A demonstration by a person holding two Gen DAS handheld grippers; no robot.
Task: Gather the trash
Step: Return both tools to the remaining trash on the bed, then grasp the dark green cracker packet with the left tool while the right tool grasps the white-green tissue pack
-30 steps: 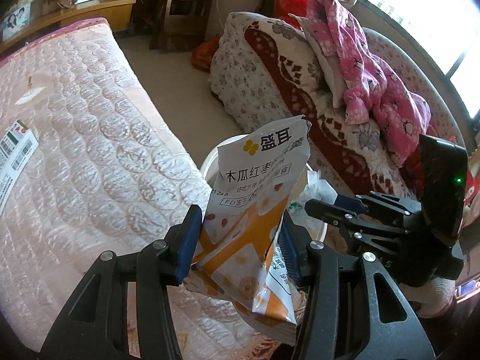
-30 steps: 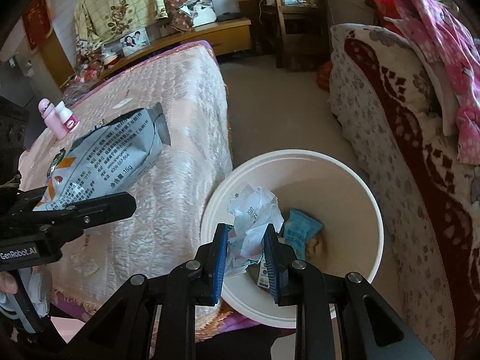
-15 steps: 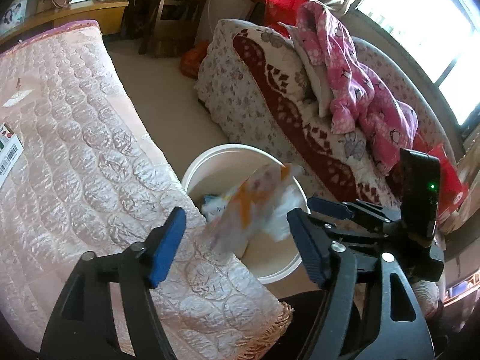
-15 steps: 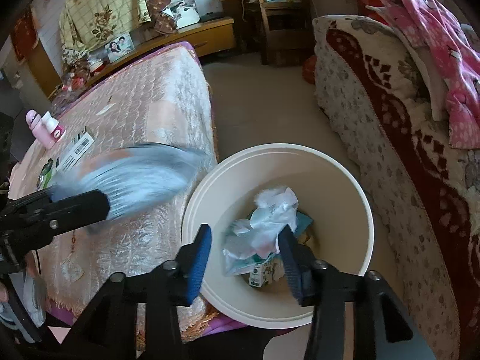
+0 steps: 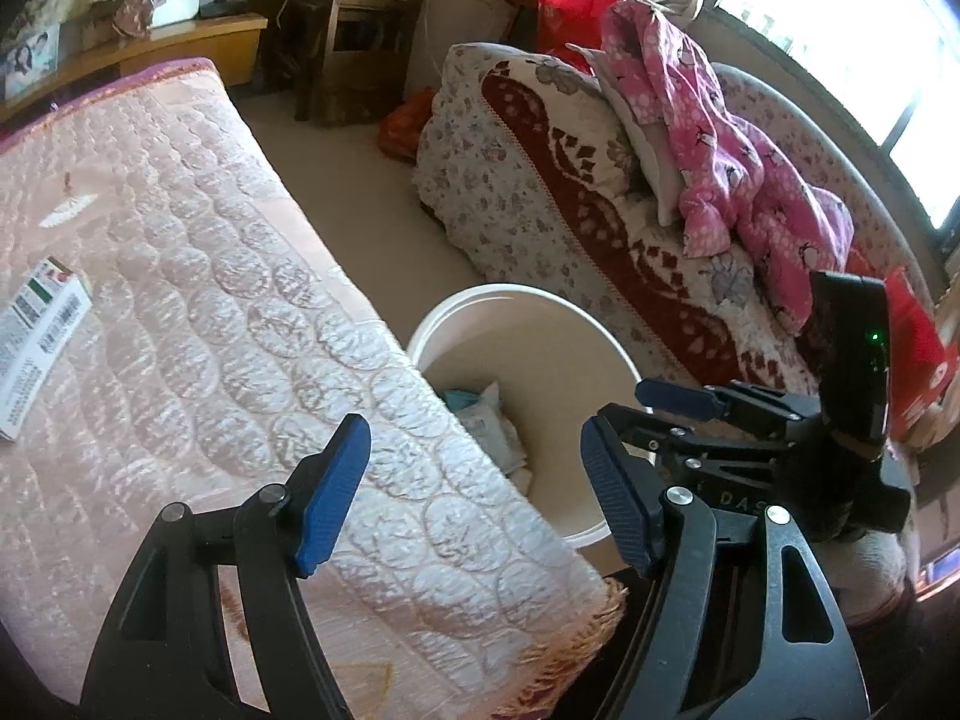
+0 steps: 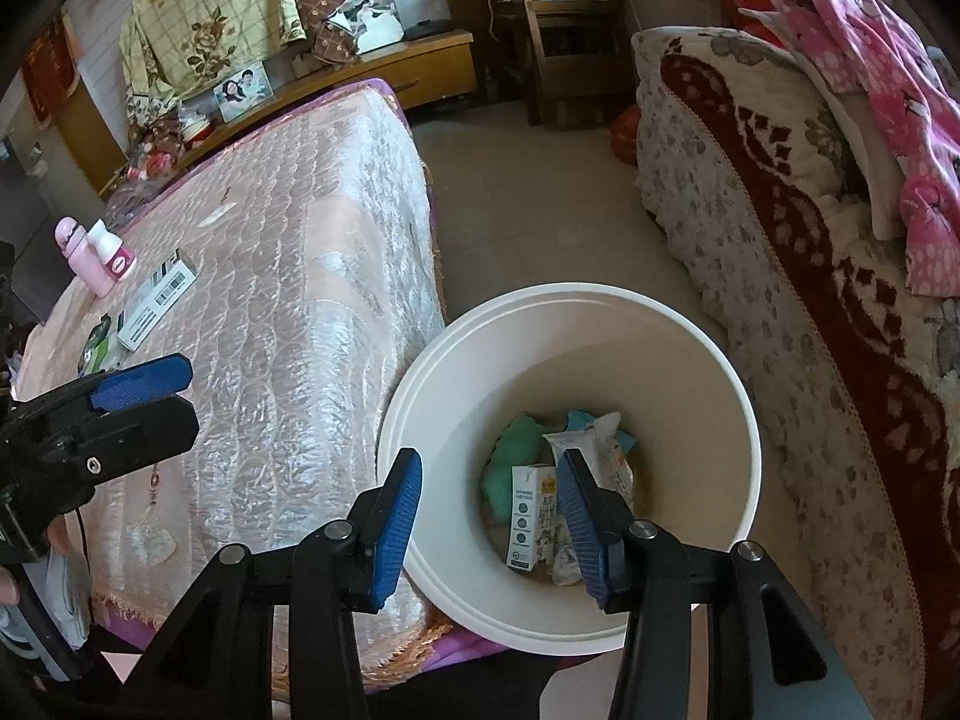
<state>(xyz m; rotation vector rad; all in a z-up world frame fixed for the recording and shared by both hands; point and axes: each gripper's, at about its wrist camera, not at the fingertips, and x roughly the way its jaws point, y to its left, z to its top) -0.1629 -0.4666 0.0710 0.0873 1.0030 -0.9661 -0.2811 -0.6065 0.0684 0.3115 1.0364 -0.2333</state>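
A white round bin [image 6: 690, 354] stands on the floor between the table and the sofa; it also shows in the left wrist view [image 5: 606, 342]. Inside lie a small carton [image 6: 531, 516], a snack bag [image 6: 600, 450], a green wad [image 6: 519, 441] and other wrappers. My right gripper [image 6: 489, 531] is open and empty over the bin's near rim. My left gripper [image 5: 477, 495] is open and empty above the table's corner beside the bin. A white barcode box [image 5: 39, 339] lies on the pink quilted table cover [image 5: 198, 312]; it also shows in the right wrist view [image 6: 157, 299].
Two small pink bottles [image 6: 96, 255] and a dark green packet [image 6: 96, 348] sit at the table's far end. A sofa with floral blanket [image 6: 798, 276] and pink clothes [image 5: 720, 138] flanks the bin. A wooden cabinet [image 6: 414, 69] and chair [image 6: 564, 30] stand behind.
My left gripper opened and the orange-and-white snack bag dropped into the bin. My right gripper opened and let the crumpled white wrapper fall in. Both are now empty.
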